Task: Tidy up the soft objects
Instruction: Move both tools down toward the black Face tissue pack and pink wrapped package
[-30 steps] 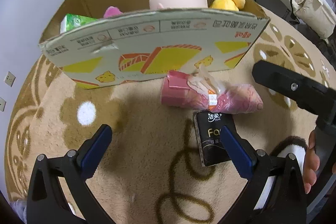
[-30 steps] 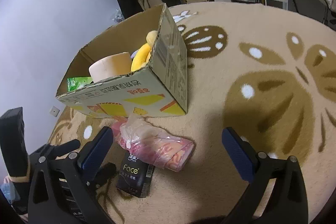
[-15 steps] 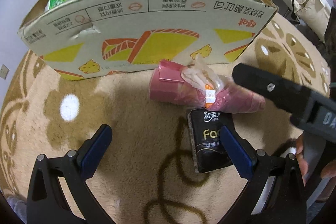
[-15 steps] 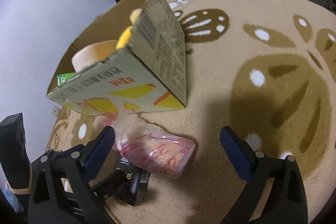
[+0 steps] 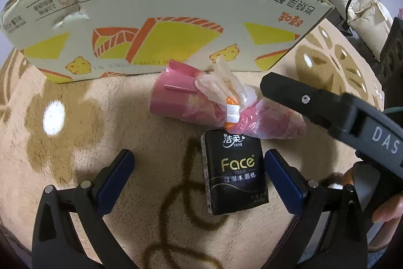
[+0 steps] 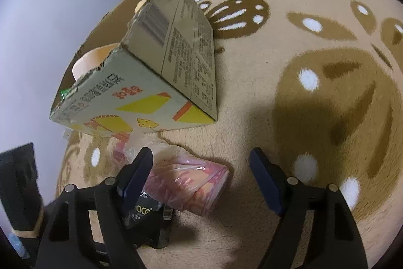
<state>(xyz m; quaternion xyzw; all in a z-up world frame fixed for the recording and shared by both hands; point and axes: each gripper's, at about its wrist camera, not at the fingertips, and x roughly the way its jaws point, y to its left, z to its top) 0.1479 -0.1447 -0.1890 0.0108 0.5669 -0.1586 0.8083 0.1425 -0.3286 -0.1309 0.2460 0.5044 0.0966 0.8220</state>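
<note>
Both grippers have been lowered toward the pink plastic-wrapped soft pack (image 6: pixel 186 187). It lies before the printed cardboard box (image 5: pixel 161 17), between the closing right gripper's (image 6: pixel 201 180) jaws, untouched. Beside the pack, the black tissue packet (image 5: pixel 234 173) is straddled by the spread left gripper (image 5: pixel 199 178).

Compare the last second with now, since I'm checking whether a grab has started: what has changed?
Both grippers have come down closer to the rug. The left gripper now frames the black tissue pack, jaws wide. The right gripper straddles the pink bagged pack, its jaws closing but not yet gripping. The packs and the cardboard box have not moved.
</note>
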